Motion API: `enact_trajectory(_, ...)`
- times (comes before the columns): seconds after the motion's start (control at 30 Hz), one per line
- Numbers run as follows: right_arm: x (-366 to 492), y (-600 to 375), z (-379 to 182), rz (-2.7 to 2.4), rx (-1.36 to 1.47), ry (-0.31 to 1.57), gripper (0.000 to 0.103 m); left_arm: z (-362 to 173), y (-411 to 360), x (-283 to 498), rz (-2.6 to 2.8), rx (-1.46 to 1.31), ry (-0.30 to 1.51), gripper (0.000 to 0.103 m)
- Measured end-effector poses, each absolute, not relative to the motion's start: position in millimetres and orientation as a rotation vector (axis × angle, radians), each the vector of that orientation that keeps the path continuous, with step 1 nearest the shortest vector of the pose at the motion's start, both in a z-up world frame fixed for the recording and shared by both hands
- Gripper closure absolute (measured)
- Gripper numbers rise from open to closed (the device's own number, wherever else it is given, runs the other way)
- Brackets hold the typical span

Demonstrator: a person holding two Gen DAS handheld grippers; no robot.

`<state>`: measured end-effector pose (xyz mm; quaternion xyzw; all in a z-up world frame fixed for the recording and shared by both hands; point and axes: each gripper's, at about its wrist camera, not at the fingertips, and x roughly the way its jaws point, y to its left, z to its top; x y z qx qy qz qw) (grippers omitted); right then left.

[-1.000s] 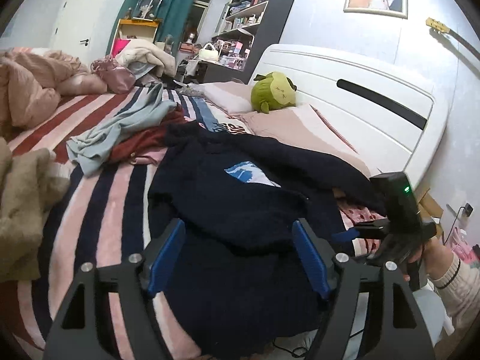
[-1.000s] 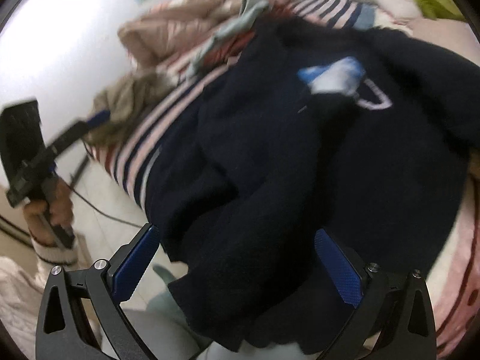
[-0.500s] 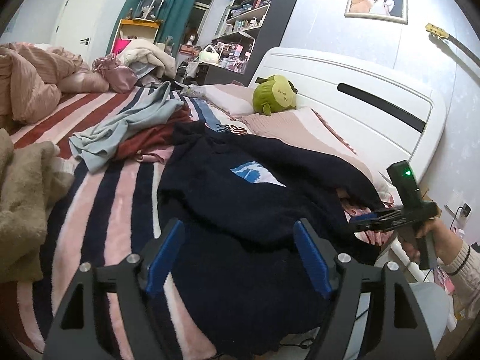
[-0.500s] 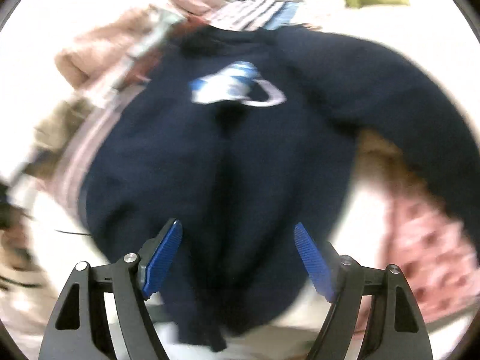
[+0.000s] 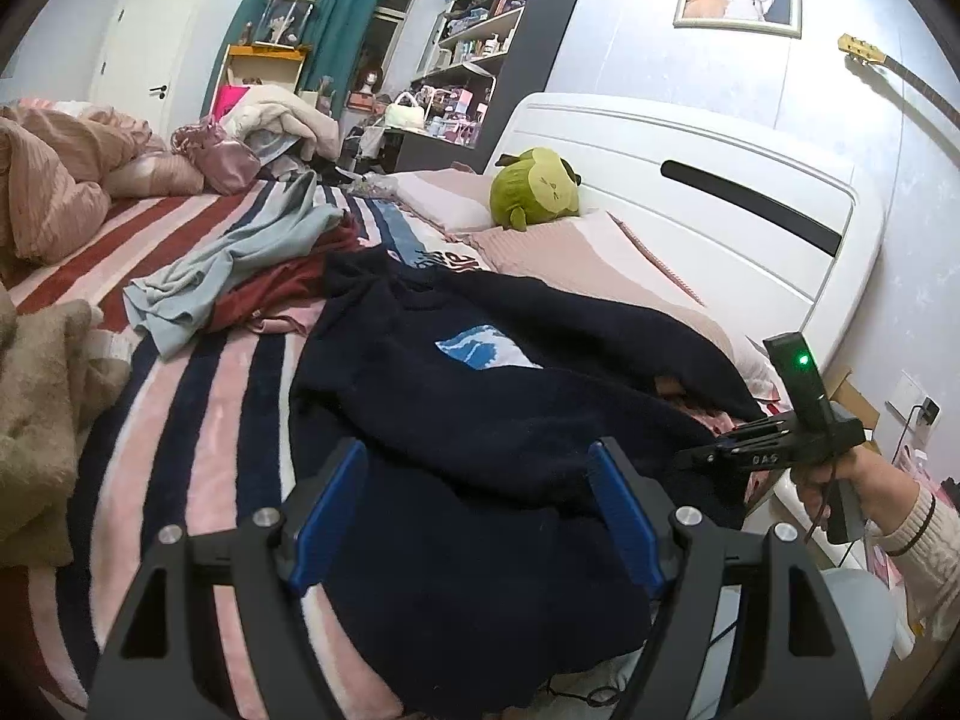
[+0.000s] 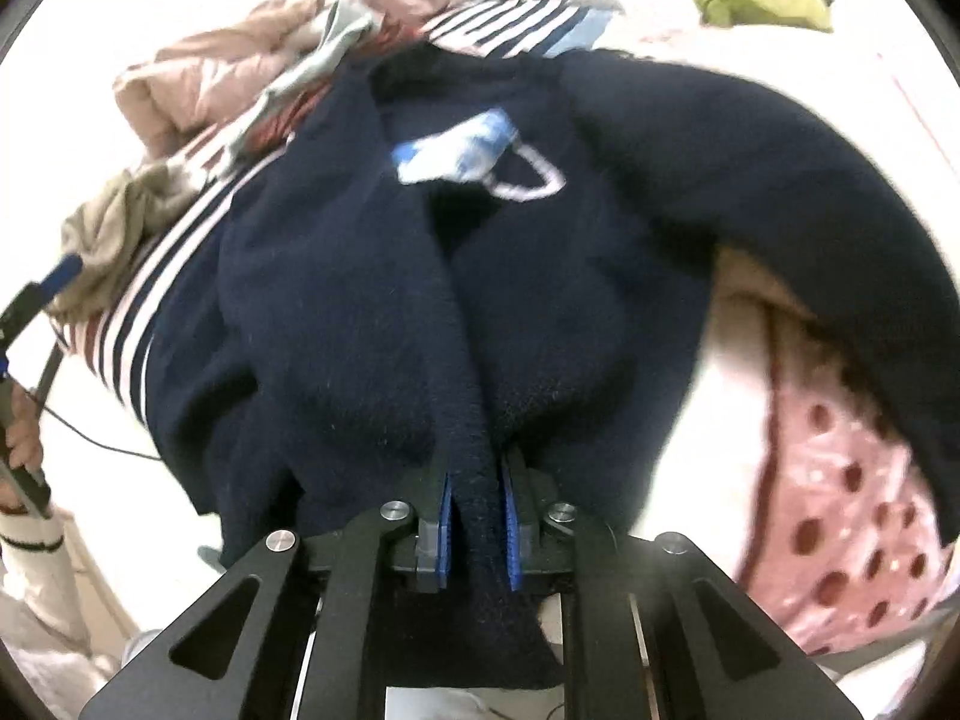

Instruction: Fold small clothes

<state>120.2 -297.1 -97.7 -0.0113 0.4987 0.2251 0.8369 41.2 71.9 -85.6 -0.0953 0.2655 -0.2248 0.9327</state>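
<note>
My right tool [image 6: 477, 531] has just snapped together, pinching the navy sweater's [image 6: 360, 276] near hem, so folding can begin; my left tool [image 5: 477, 516] hangs spread above it.

Right hand-held gripper [image 6: 477, 531]: jaws just closed, blue pads pinching a fold of navy fleece sweater [image 6: 420, 300]. Left hand-held gripper [image 5: 477, 516]: jaws apart above the sweater's hem, gripping nothing.

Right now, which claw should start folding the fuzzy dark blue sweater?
The right claw: it is already shut on the fuzzy dark blue sweater hem. The left claw hangs open above it.
</note>
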Motion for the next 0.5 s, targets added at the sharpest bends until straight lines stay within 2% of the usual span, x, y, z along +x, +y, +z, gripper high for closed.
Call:
enact_trajectory(0.1,116.6,-304.4,-104.9,0.501,0.034,1.093,0.094,-83.1,65.6,42.2,-0.459,-0.187,0.543,0.03)
enact_trajectory(0.13,116.7,-304.0,-112.7,0.508,0.045,1.113,0.09,-82.4,62.5,43.1,-0.459,-0.183,0.545,0.03)
enact_trajectory(0.23,120.9,-308.9,-124.6,0.532,0.093,1.106,0.068,-80.5,55.6,44.2,-0.46,-0.17,0.55,0.026)
enact_trajectory(0.3,117.8,-330.9,-112.1,0.516,0.171,1.031,0.059,-78.4,52.5,45.1,-0.453,-0.156,0.547,0.023)
enact_trajectory(0.37,115.0,-360.3,-98.1,0.458,0.247,0.95,0.042,-75.8,49.8,47.0,-0.448,-0.153,0.542,0.022)
enact_trajectory(0.5,103.9,-438.7,-90.0,0.243,0.396,0.807,0.031,-70.3,41.0,53.6,-0.443,-0.167,0.529,0.019)
